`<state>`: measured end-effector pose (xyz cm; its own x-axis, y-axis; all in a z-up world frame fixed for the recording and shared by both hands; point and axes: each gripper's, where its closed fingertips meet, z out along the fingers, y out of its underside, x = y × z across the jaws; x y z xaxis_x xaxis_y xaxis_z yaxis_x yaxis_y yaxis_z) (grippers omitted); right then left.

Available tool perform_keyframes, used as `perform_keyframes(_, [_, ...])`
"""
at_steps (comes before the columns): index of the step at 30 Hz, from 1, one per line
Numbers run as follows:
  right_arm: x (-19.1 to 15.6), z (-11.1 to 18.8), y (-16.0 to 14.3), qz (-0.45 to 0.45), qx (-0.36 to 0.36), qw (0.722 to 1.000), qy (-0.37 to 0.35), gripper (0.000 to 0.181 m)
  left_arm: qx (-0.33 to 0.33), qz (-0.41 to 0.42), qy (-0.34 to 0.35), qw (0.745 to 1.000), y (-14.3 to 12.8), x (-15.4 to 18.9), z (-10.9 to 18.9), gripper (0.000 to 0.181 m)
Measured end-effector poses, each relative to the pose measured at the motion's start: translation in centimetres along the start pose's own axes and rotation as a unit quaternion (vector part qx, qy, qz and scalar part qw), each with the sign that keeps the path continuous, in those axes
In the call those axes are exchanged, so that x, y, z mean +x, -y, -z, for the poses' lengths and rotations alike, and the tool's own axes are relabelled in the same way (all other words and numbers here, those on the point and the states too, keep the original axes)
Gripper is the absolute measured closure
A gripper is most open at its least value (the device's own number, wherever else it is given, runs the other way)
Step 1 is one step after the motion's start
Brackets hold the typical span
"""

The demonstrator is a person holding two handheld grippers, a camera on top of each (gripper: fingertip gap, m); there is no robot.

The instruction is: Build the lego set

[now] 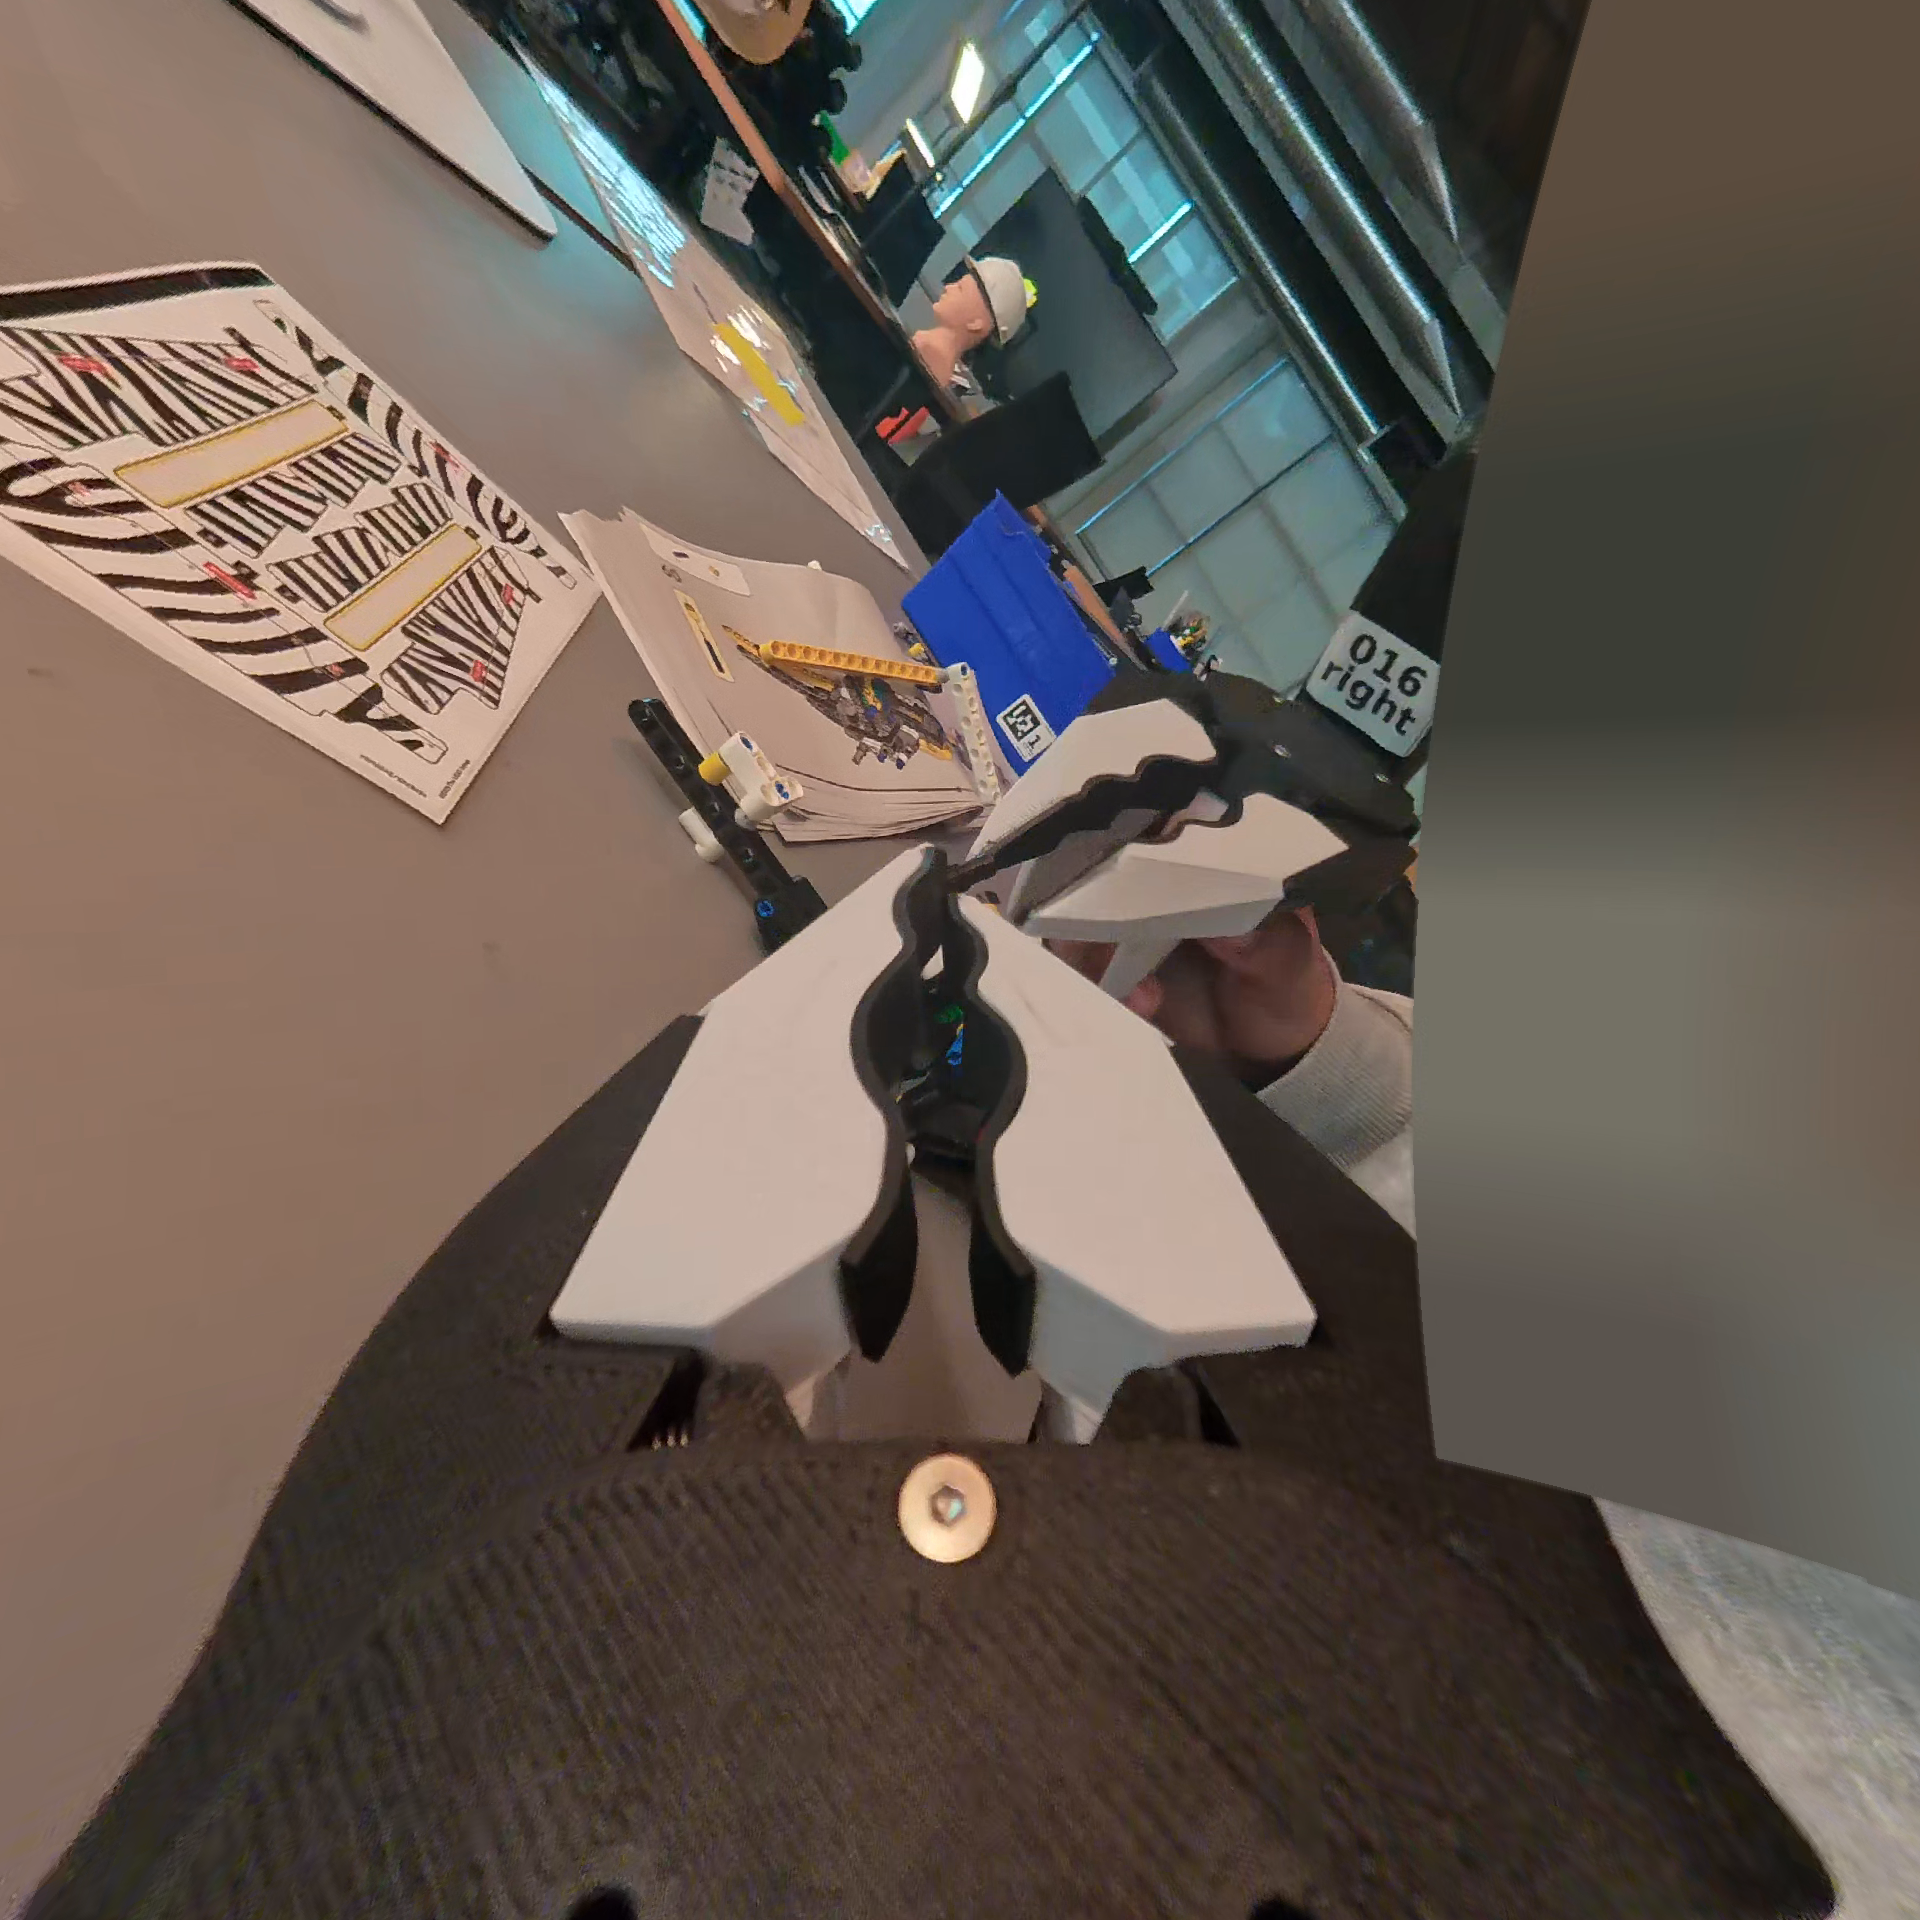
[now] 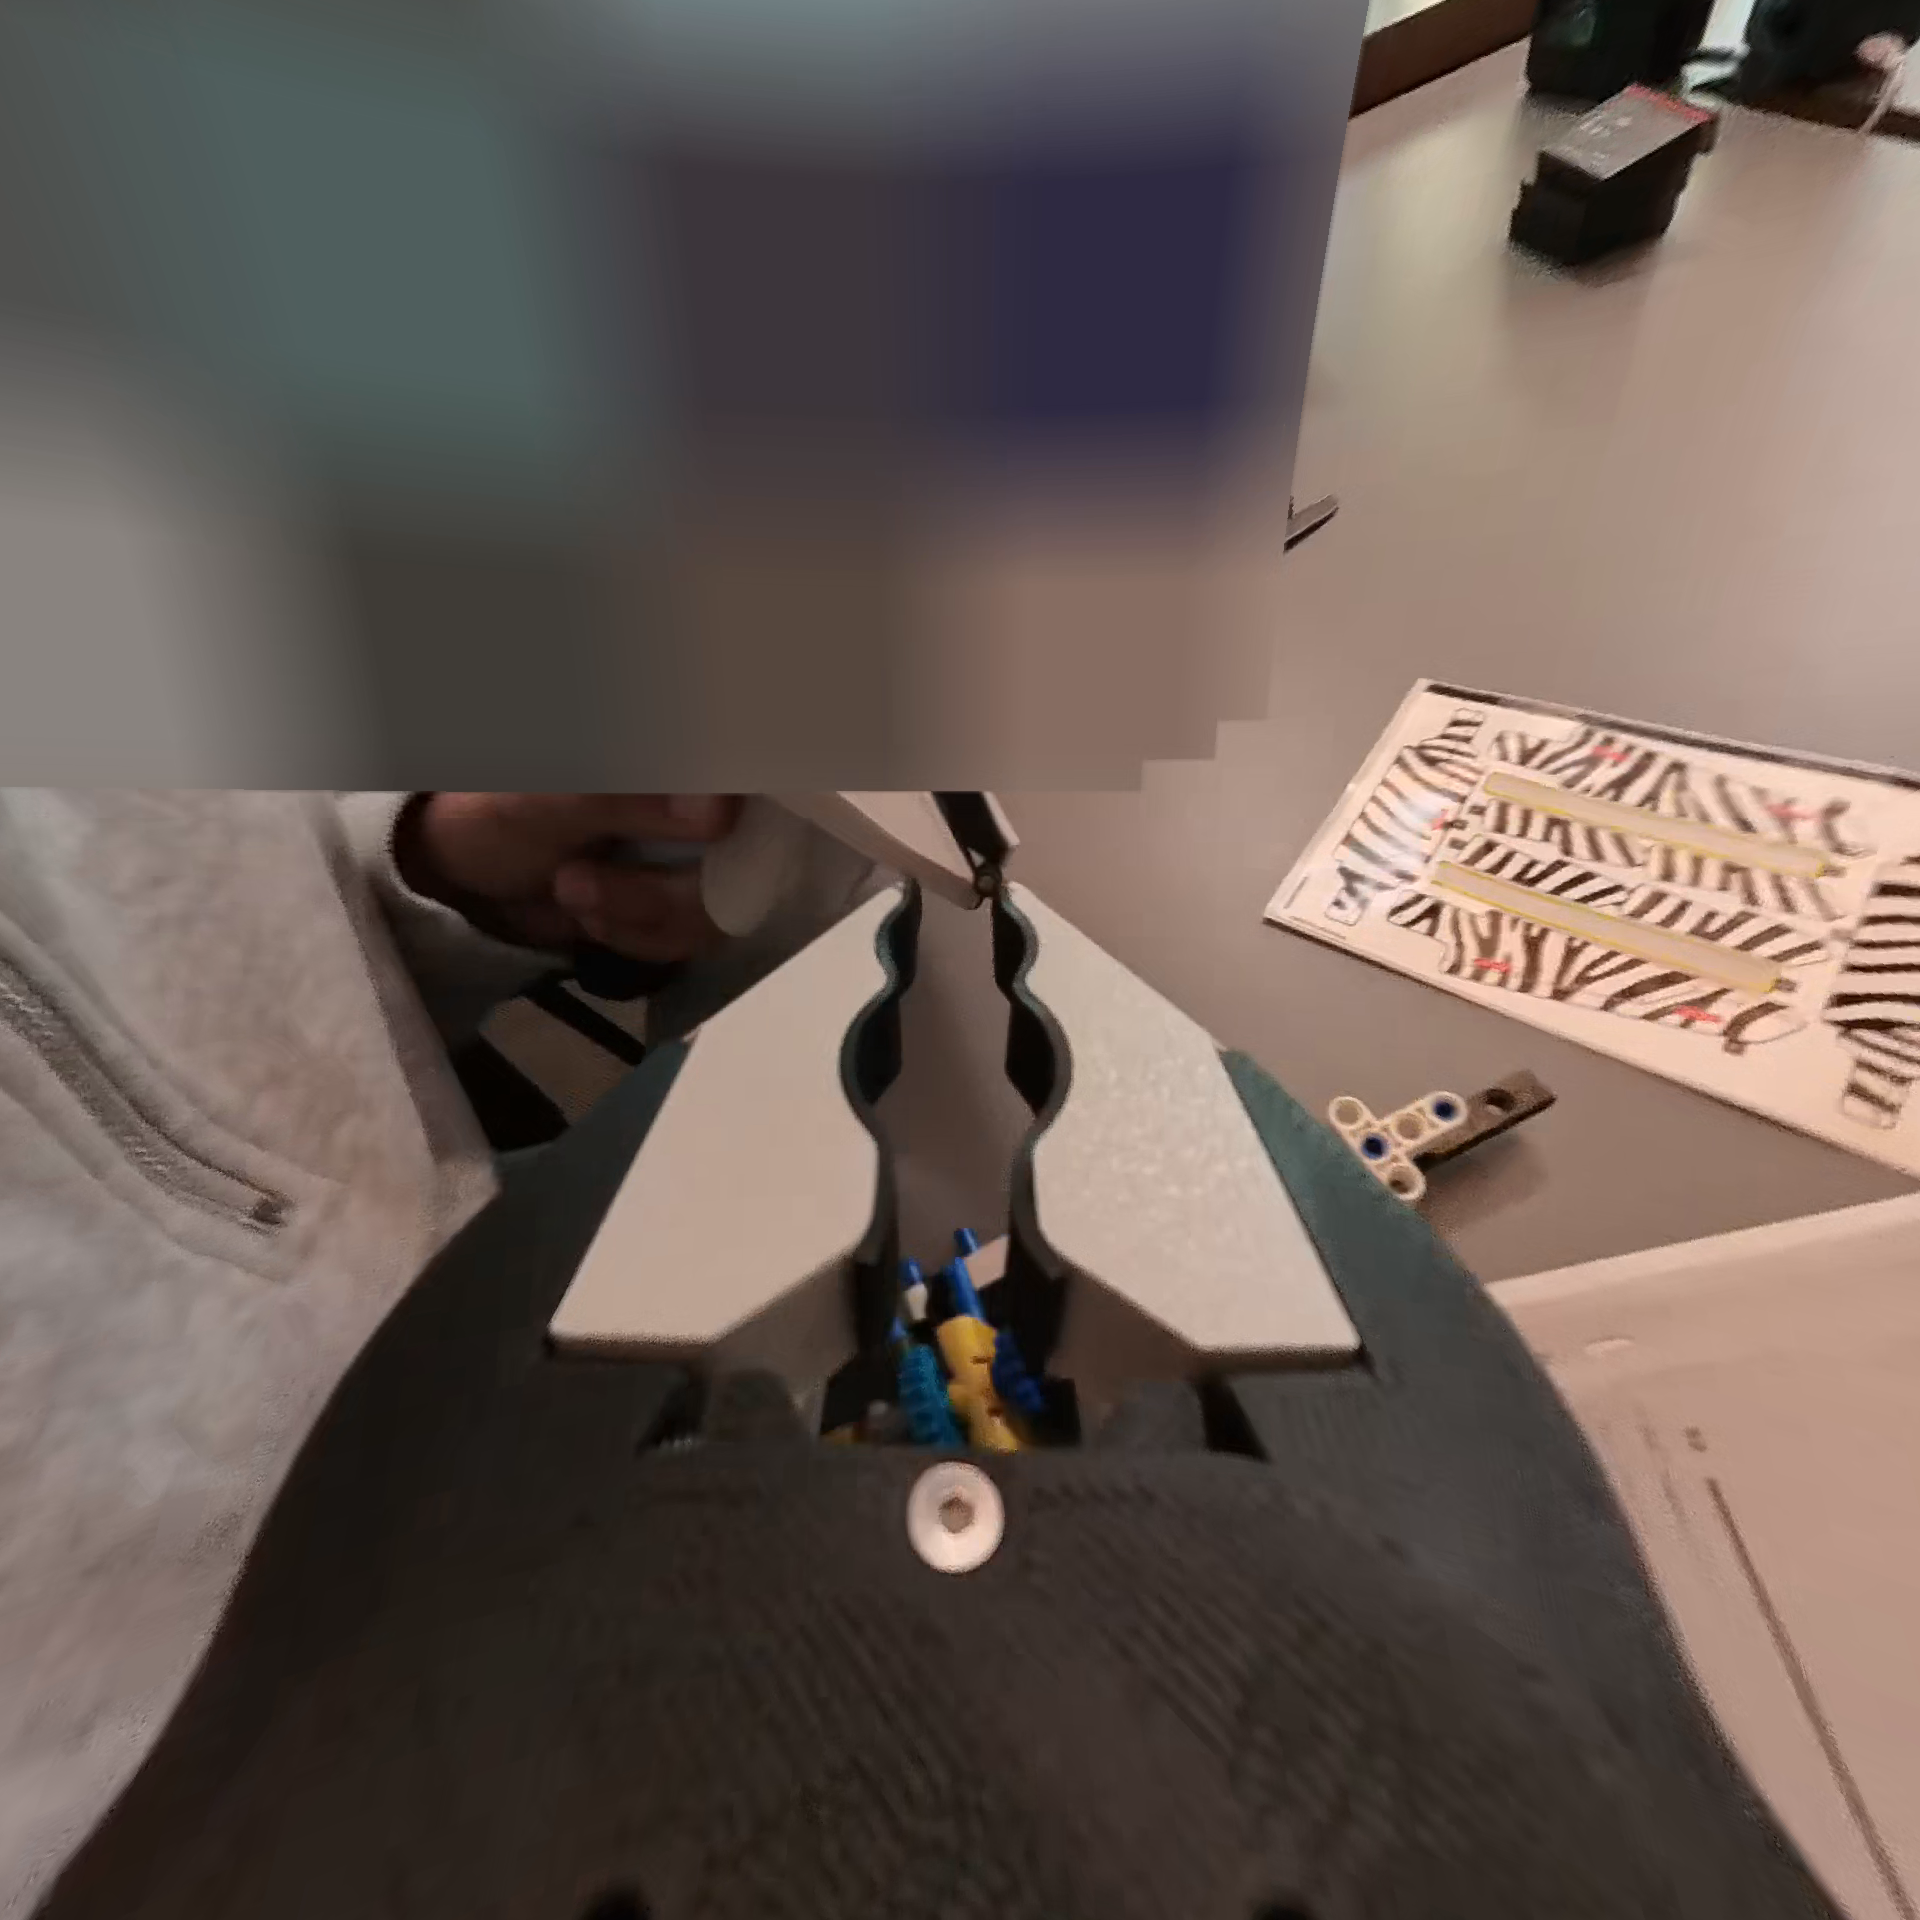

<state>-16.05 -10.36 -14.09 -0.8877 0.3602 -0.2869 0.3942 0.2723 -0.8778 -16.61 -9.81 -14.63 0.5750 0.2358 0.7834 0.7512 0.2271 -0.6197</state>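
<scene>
My left gripper has its tips closed together. A dark lego piece with green and blue bits shows between its wavy pads. In the right wrist view its tip pinches a small black piece. My right gripper is open with a narrow gap, its tips right at the left gripper's tip. It also shows in the left wrist view. A blue and yellow lego assembly shows low between its fingers; I cannot tell whether it is gripped.
A zebra-striped sticker sheet lies on the grey table. A white T-piece sits on a black beam. The instruction booklet carries a yellow beam. A blue bin stands behind it. A black box is farther off. The tips of both grippers are at nearly the same place.
</scene>
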Motion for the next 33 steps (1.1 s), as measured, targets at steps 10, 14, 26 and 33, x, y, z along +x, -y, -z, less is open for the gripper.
perform_keyframes(10, [0.0,0.8,0.0,0.023,0.011,1.000,0.004,0.179,-0.015,0.003,-0.034,0.999,-0.7,1.2,-0.7,0.181])
perform_keyframes(14, [-0.1,1.4,-0.2,0.012,0.013,1.000,0.012,0.179,-0.007,0.015,-0.069,0.997,-0.6,2.2,-0.8,0.181])
perform_keyframes(26, [1.9,6.2,-1.1,-0.045,0.060,0.997,-0.014,0.179,-0.019,-0.011,-0.044,0.999,-1.4,2.5,-1.8,0.153])
perform_keyframes(33, [3.8,9.4,-5.3,-0.131,0.030,0.989,-0.062,0.181,-0.115,-0.058,0.129,0.983,-5.6,1.8,-6.2,0.135])
